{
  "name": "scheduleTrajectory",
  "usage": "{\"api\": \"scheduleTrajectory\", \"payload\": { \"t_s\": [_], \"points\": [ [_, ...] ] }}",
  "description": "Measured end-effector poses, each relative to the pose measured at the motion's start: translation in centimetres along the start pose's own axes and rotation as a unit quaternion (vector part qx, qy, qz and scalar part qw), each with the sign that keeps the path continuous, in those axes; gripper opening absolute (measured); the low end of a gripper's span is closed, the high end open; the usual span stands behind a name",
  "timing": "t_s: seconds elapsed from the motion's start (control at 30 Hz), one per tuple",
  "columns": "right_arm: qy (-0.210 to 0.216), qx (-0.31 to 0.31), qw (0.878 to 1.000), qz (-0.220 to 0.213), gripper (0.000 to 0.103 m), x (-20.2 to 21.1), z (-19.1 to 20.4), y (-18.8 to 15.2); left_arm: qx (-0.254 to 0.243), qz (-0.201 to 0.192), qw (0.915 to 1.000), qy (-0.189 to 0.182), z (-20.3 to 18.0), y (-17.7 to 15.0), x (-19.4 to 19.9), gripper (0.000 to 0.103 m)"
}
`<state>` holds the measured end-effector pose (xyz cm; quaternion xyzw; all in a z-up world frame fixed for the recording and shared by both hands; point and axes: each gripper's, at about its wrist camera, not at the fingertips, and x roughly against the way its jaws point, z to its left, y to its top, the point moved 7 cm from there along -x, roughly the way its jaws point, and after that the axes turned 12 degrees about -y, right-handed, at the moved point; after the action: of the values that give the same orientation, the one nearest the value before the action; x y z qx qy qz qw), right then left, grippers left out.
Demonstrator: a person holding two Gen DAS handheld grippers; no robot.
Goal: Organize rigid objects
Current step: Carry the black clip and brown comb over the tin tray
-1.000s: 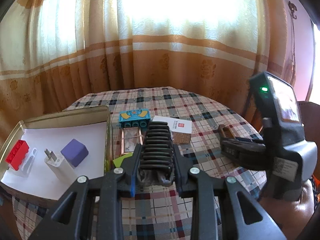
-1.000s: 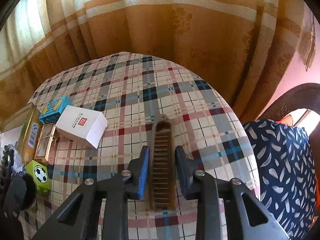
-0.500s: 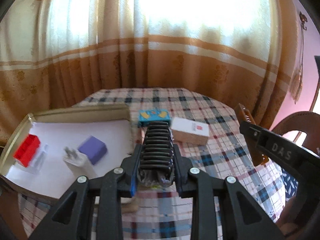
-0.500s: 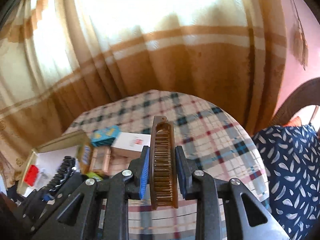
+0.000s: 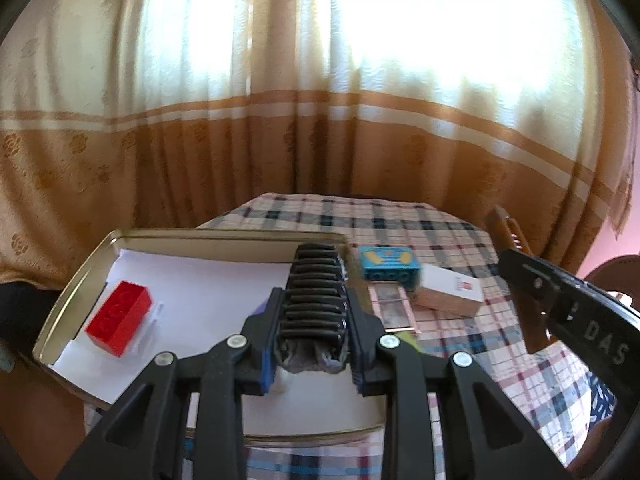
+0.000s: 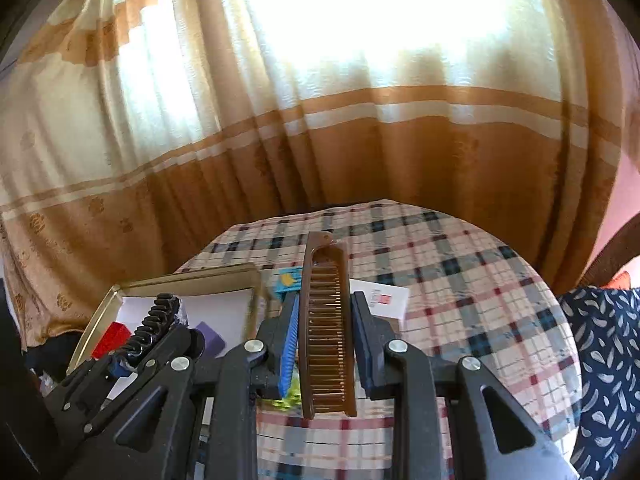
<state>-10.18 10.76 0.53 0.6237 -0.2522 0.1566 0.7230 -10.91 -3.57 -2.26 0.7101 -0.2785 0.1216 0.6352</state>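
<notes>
Black ribbed plastic fills the near centre of the left wrist view: a black ridged hair clip is clamped between the pads of the left gripper, held in the air over the shallow gold-coloured metal tray. The tray is lined with white paper, and a red plastic building brick lies on its left part. From the right wrist view a purple block also shows in the tray, partly hidden behind the left gripper.

The right gripper is closed on a brown translucent plastic comb, which stands on edge between its pads and points forward, raised above the plaid tablecloth. In the left wrist view the same comb juts up at the right edge, beyond the black body of the right tool.

Just right of the tray on the cloth lies a small copper-framed flat box. A little past it sit a blue toy brick with yellow markings and, touching or nearly touching its right end, a white cardboard box with a small red mark. A yellow-green object peeks out under the right gripper, too hidden to identify.

Behind the round table hang orange and cream curtains, brightly backlit.
</notes>
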Motion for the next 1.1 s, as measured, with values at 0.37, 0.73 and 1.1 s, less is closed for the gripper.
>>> {"api": "scheduleTrajectory", "payload": {
  "t_s": [0.37, 0.73, 1.1],
  "points": [
    [0.026, 0.027, 0.999, 0.003, 0.028, -0.6, 4.6, -0.5, 0.025, -0.01, 0.9993, 0.026, 4.4, 0.5, 0.6, 0.027],
    [0.051, 0.054, 0.997, 0.017, 0.028, -2.0, 9.1, -1.0, 0.067, -0.004, 0.9954, 0.068, 9.9, 0.9, 0.1, 0.027],
    [0.062, 0.077, 0.994, 0.039, 0.028, -4.2, 13.1, -2.3, 0.077, 0.014, 0.9923, 0.096, 13.4, -0.2, -0.4, 0.027]
  ]
}}
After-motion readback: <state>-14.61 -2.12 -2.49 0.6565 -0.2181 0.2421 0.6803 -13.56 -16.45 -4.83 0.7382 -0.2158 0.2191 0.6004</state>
